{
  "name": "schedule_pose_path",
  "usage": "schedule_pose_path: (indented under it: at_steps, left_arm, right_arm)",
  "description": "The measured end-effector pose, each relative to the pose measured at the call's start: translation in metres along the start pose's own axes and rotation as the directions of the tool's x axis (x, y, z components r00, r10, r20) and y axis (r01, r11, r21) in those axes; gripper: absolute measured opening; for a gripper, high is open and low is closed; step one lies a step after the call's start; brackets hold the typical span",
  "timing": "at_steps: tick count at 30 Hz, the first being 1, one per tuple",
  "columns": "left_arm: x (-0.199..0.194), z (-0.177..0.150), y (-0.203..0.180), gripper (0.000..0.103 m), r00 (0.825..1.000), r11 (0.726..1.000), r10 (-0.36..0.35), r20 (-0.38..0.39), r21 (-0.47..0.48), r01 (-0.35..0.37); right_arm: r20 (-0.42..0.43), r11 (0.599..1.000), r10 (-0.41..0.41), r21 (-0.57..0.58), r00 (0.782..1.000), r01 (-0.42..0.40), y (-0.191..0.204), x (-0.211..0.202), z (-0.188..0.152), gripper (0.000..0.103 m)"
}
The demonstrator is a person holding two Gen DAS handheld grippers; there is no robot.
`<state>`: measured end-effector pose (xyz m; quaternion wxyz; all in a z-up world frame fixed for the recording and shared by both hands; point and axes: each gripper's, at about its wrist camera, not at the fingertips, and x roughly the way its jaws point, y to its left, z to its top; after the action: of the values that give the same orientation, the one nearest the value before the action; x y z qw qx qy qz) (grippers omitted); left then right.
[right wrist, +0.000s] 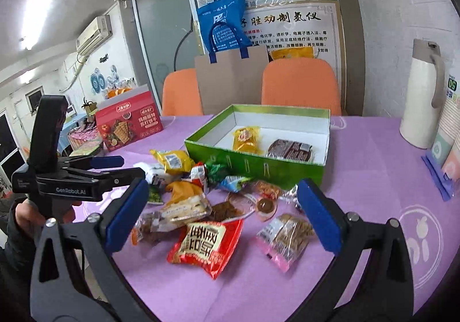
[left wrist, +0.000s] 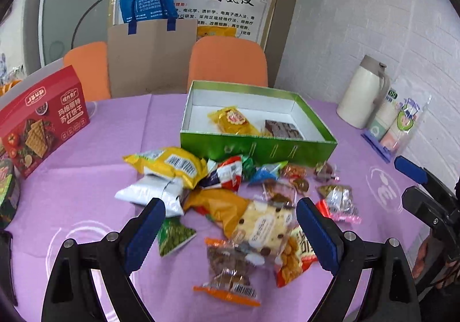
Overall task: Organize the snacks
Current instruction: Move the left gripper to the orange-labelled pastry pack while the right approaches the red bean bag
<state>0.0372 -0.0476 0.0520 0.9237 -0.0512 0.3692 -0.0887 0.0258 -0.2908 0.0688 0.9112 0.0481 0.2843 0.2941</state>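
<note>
A green open box stands on the purple table and holds a yellow packet and a dark brown packet. Several loose snack packets lie in front of it, among them a red packet, a pale biscuit packet and a yellow bag. My left gripper is open and empty above the pile. My right gripper is open and empty above the red packet. The left gripper also shows in the right wrist view.
A red cracker box stands at the left. A white thermos and a pack of paper cups stand at the right. Two orange chairs and a cardboard sheet are behind the table.
</note>
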Motion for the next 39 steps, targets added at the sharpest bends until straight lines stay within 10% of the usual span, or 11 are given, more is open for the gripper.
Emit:
schedule_pose_path:
  at_steps: [13, 24, 28, 30, 39]
  left_arm:
    - [0.013, -0.072, 0.023, 0.094, 0.988, 0.995, -0.071, -0.139, -0.074, 0.061]
    - [0.026, -0.055, 0.017, 0.079, 0.982, 0.990, -0.137, -0.131, -0.058, 0.130]
    - [0.039, -0.053, 0.015, 0.073, 0.979, 0.989, -0.140, -0.148, -0.059, 0.133]
    - [0.040, -0.054, 0.015, 0.054, 0.978, 0.989, -0.142, -0.151, -0.055, 0.135]
    - [0.049, -0.055, 0.013, 0.068, 0.975, 0.992, -0.129, -0.183, -0.031, 0.126]
  right_arm:
    - [-0.171, 1.000, -0.022, 0.000, 0.985, 0.022, 0.017, 0.035, -0.061, 0.102]
    - [-0.176, 0.994, -0.082, 0.063, 0.981, 0.095, 0.004, 0.046, -0.065, 0.102]
    - [-0.197, 0.995, -0.045, 0.079, 0.979, 0.062, 0.001, 0.054, -0.064, 0.088]
    - [-0.208, 0.996, -0.029, 0.081, 0.978, 0.047, 0.001, 0.059, -0.064, 0.080]
    - [-0.241, 0.993, -0.013, 0.113, 0.970, 0.041, -0.003, 0.070, -0.065, 0.064]
